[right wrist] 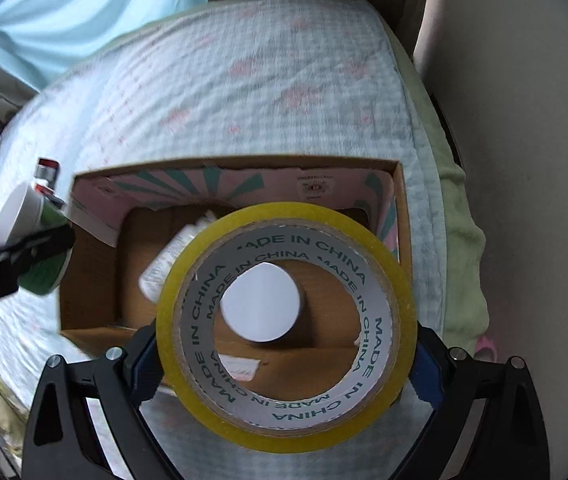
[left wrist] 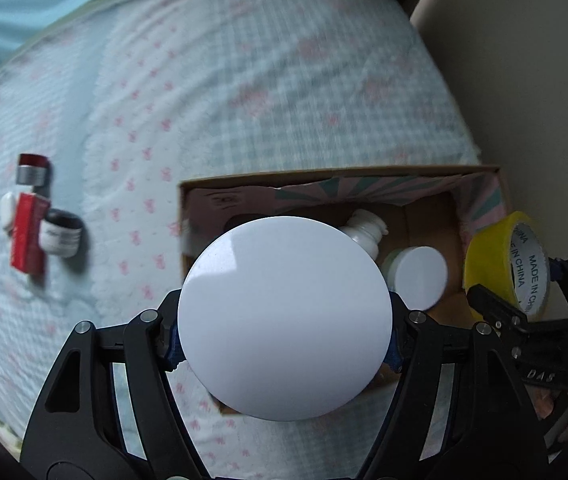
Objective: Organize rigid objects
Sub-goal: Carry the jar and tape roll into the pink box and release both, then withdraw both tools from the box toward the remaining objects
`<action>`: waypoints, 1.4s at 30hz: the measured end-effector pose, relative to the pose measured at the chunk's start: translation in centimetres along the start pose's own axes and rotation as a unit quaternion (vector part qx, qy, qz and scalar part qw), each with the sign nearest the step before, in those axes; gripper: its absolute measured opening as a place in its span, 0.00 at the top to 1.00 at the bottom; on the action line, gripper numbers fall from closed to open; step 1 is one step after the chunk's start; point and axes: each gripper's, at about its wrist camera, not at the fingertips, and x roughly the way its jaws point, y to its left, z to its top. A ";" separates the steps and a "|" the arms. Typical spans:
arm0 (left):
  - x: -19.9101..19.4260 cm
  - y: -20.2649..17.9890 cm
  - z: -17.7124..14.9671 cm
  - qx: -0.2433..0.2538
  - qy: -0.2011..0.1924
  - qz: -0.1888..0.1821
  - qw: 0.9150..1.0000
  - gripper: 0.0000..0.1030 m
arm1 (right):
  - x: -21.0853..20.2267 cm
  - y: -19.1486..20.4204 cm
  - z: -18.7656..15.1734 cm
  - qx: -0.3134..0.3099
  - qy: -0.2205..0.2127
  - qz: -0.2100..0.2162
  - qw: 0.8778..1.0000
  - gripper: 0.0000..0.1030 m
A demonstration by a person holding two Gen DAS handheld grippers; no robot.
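Note:
My left gripper point(left wrist: 286, 340) is shut on a round white-lidded jar point(left wrist: 284, 316), held over the near left part of an open cardboard box point(left wrist: 336, 174) on the bed. The jar shows green sides in the right wrist view point(right wrist: 24, 216). My right gripper point(right wrist: 284, 364) is shut on a yellow roll of tape point(right wrist: 284, 432), held above the box point(right wrist: 244, 166); the roll also shows in the left wrist view point(left wrist: 496, 256). Inside the box lie a white bottle point(left wrist: 364, 230) and a white-lidded jar point(left wrist: 420, 272), the latter seen through the roll point(right wrist: 260, 304).
On the bedspread to the left lie a red box point(left wrist: 26, 236), a small dark jar point(left wrist: 62, 232), a red and silver cylinder point(left wrist: 32, 170) and a white oval item point(left wrist: 7, 210). A cream wall point(left wrist: 524, 80) runs along the bed's right side.

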 end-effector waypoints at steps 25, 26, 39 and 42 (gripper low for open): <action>0.0 -0.7 0.4 0.060 0.004 0.032 0.998 0.00 | 1.3 -1.4 0.3 -0.004 -0.012 0.053 0.998 0.00; -0.2 -0.6 0.1 0.057 0.004 0.033 0.998 0.00 | 1.1 -1.6 0.2 0.001 -0.012 0.052 0.999 0.00; -6.1 0.7 -3.2 0.034 -0.029 0.042 0.998 0.00 | -4.1 -2.3 -0.9 0.029 -0.055 0.031 0.998 0.00; -8.0 1.6 -4.3 0.024 -0.041 0.042 0.998 0.00 | -5.5 -1.8 -1.2 0.026 -0.063 0.014 0.998 0.00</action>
